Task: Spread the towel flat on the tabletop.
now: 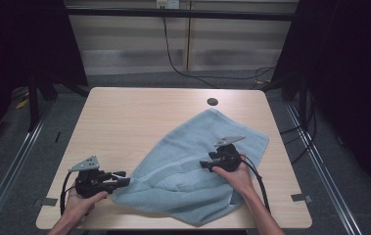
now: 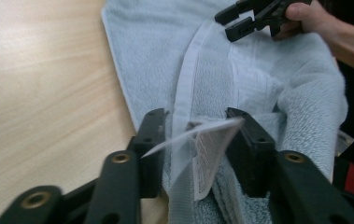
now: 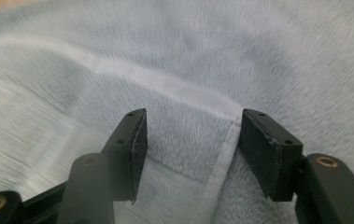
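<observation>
Now both tongs [image 1: 124,179] [image 1: 204,165] gape at the towel [image 1: 183,147].

A light wooden worktop [image 1: 124,117] stands on grey floor [image 1: 7,161]. Behind the worktop, a pale panelled wall [image 1: 134,44] with black cables [image 1: 183,68]; dark curtains [image 1: 21,44] flank it.

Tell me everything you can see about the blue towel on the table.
The towel is pale blue terry cloth with a smooth woven band and a white care label. It lies rumpled and partly folded on the wooden table, its near edge overhanging slightly. The left tongs straddle the label corner; the right tongs stand open over a hem.
</observation>
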The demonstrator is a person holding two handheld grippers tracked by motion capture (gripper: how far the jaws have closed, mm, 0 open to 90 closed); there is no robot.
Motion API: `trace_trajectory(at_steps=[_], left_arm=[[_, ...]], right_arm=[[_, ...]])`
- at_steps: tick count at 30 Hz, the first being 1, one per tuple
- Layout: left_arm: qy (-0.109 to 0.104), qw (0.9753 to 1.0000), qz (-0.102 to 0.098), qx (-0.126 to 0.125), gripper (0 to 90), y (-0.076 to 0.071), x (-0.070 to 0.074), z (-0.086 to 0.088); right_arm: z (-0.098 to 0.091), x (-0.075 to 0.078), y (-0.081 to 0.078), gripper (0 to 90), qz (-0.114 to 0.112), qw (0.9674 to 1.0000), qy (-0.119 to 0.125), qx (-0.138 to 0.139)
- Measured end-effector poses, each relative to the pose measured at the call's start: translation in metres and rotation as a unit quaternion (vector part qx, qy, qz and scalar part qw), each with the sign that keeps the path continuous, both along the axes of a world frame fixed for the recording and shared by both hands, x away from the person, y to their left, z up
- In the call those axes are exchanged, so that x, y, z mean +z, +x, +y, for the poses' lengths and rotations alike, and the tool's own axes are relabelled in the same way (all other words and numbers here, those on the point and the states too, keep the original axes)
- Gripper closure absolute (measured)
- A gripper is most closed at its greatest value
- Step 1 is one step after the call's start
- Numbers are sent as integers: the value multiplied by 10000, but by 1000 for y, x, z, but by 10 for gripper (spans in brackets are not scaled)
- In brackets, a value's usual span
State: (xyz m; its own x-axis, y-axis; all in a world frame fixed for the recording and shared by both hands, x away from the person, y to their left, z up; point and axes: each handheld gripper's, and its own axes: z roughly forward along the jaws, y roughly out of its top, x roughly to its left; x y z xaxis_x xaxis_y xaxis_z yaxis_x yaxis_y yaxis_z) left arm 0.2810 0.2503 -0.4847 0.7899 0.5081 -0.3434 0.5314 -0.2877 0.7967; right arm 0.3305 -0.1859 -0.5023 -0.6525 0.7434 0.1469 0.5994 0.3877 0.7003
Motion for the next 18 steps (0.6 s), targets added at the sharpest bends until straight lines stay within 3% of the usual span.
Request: trace_trajectory(at_steps=[1, 3, 4, 6, 7, 8, 9, 11, 12, 13, 15, 16, 18], left_arm=[[65, 10000, 13, -43, 542, 0, -1, -2], [112, 9999, 37, -78, 516, -1, -2, -5], [289, 9995, 39, -94, 528, -2, -4, -9], [320, 9992, 12, -221, 690, -3, -5, -10], [436, 9982, -121, -382, 748, -5, -4, -12], [459, 9981, -183, -362, 787, -6, -2, -12], [387, 9984, -233, -329, 820, -6, 0, -11], [169, 9993, -278, -203, 868, -5, 6, -6], [169, 9993, -278, -203, 877, -5, 6, -6], [28, 9993, -343, -143, 887, -4, 10, -2], [-40, 9991, -408, -60, 892, -2, 15, 1], [-117, 9988, -477, -55, 898, -1, 20, 1], [-158, 9986, -494, -39, 899, -1, 22, 0]], right_arm=[[2, -1, -1, 429, -119, 9999, -64, 15], [3, -1, -2, 445, -126, 9999, -116, -17], [4, 0, -4, 572, -196, 9996, -191, -16], [3, 0, -6, 703, -188, 9998, -111, 23], [4, 1, -7, 773, -194, 9998, -83, 16], [3, 3, -7, 809, -250, 9997, -78, 8], [1, 7, -8, 829, -292, 9996, 12, -22], [-5, 17, -10, 838, -352, 9985, 415, -85], [-5, 17, -10, 838, -352, 9985, 415, -85], [-11, 34, -14, 858, -567, 9971, 504, -114], [-14, 39, -16, 862, -644, 9962, 568, -138], [-23, 51, -20, 868, -767, 9939, 768, -205], [-28, 58, -22, 869, -849, 9927, 815, -283]])
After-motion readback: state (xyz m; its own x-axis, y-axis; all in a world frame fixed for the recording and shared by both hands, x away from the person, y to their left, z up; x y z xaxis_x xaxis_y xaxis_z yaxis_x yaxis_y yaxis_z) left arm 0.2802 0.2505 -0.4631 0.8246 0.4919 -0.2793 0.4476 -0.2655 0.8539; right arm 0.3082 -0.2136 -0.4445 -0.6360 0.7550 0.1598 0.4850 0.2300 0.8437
